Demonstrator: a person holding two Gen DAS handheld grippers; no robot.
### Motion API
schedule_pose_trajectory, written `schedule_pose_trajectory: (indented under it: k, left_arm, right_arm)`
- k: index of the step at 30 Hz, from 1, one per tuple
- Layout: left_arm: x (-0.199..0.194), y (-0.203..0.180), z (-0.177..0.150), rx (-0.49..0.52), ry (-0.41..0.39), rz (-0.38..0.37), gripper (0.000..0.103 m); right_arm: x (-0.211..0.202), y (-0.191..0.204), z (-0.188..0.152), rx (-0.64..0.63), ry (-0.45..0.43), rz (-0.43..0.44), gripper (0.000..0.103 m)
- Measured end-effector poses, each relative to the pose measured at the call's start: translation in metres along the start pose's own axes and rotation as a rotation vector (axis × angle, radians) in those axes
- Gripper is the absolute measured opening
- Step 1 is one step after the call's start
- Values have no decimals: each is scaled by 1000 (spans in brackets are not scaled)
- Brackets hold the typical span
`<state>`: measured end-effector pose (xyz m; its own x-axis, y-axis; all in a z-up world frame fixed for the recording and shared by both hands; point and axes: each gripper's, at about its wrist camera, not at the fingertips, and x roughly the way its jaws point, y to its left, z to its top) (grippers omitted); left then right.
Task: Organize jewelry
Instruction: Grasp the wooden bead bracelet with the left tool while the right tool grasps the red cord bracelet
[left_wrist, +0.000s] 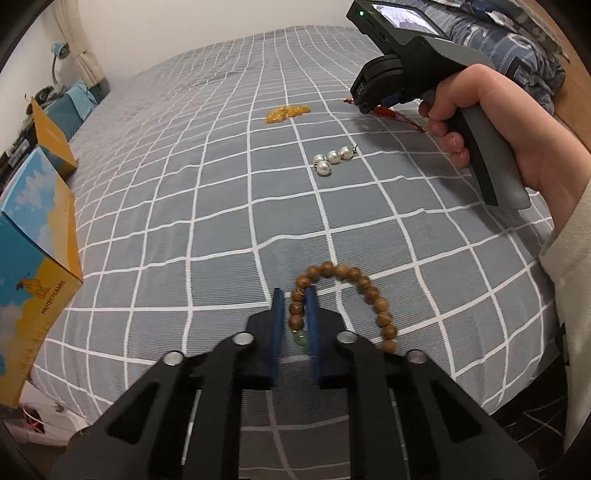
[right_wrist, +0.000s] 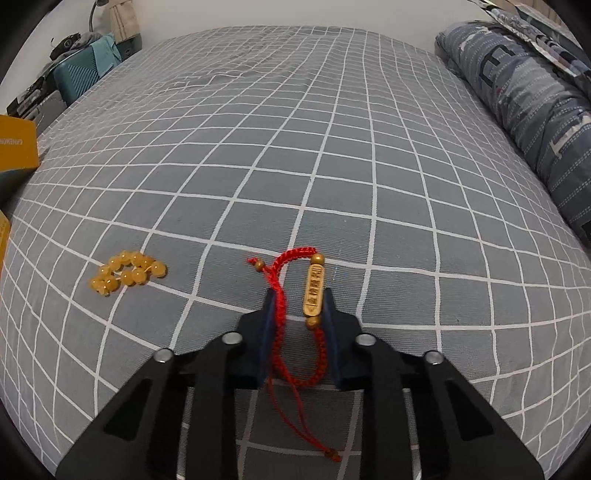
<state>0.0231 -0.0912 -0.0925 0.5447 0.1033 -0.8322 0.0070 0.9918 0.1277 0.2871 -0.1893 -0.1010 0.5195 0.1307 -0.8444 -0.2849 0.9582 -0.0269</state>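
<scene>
Jewelry lies scattered over a bed (right_wrist: 332, 147) covered with a grey sheet crossed by white grid lines, which fills both wrist views. A rolled blue patterned quilt (right_wrist: 524, 110) runs along the bed's right side, and a blue and yellow cardboard box (left_wrist: 33, 258) stands on the left edge of the mattress. The right gripper (right_wrist: 299, 295) is held by a hand (left_wrist: 491, 122) in a pale sleeve and points down at the sheet; its blue pads are drawn in on a red braided cord bracelet (right_wrist: 282, 291) with a gold tube charm, one pad against the cord and the other against the charm. The left gripper (left_wrist: 294, 295) has its jaws narrowed onto one side of a brown wooden bead bracelet (left_wrist: 373, 291), whose remaining loop rests on the sheet to the right of the fingers; a small green bead sits low between the pads, though blur there makes the contact hard to judge. Farther up the bed, well apart from both, lie a yellow amber-coloured bead bracelet (right_wrist: 127, 271) and a short cluster of large pearls (left_wrist: 332, 158).
</scene>
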Motion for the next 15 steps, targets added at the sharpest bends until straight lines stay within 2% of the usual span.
schedule_pose_trajectory:
  k: [15]
  left_arm:
    - [-10,9,7,-33,-27,-31,8]
  right_arm:
    - [-10,4,1,9,-24,3,13]
